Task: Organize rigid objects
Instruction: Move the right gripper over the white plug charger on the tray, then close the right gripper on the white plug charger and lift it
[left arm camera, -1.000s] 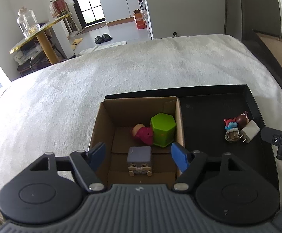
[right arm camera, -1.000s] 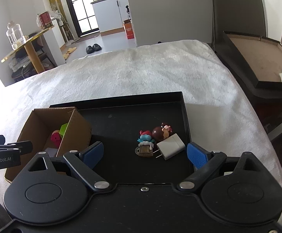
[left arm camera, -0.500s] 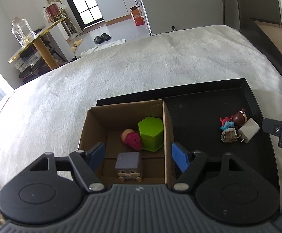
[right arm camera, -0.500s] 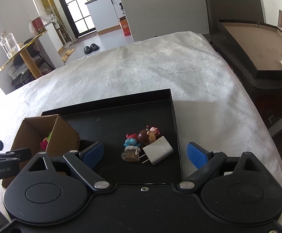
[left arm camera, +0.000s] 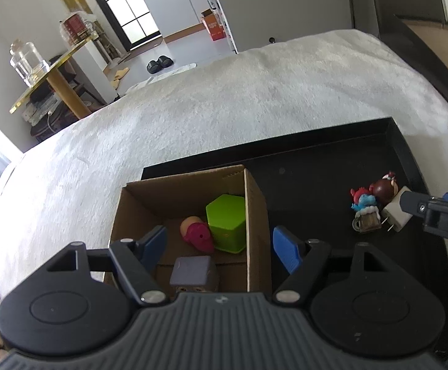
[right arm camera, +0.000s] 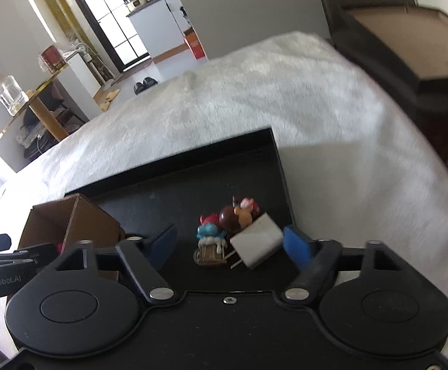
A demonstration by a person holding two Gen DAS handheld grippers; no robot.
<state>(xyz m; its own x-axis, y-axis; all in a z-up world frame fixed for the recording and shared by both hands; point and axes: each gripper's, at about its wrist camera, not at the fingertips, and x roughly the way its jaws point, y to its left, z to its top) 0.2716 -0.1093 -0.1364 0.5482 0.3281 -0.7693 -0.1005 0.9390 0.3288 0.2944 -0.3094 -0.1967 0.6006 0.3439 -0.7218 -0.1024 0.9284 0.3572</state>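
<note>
White fuzzy bedspread (right arm camera: 301, 98) under everything, kitchen doorway way off in the back, and a shallow black tray (right arm camera: 281, 166) sitting on the bed as the main work area.

Using the tray as the landmark: a cardboard box (left arm camera: 256, 215) stands in its left part, already holding a green hexagonal block (left arm camera: 225, 226), a pink-and-tan figure (left arm camera: 196, 236) and a grey cube with a face (left arm camera: 194, 273). Over by the tray's right wall there's a tight little clump still loose: a white charger plug (right arm camera: 259, 243), a blue-and-red figurine on a tiny mug (right arm camera: 210, 240) and a brown round figure (right arm camera: 234, 215), all touching or nearly so.

What matters for the next grab: that clump lies straight ahead of the right tool (right arm camera: 228, 243), which is spread wide and empty, with the charger just inside its right pad (right arm camera: 296, 245). The charger sits at a diagonal, prongs pointing back toward the tool, so its long axis isn't square to the jaws. The picture's a bit smeared, so I can't swear whether the pad is touching it yet.

The left tool (left arm camera: 220, 246) is also wide and empty, hovering over the box, well away from the clump. So the right one's clearly the nearer hand here.
</note>
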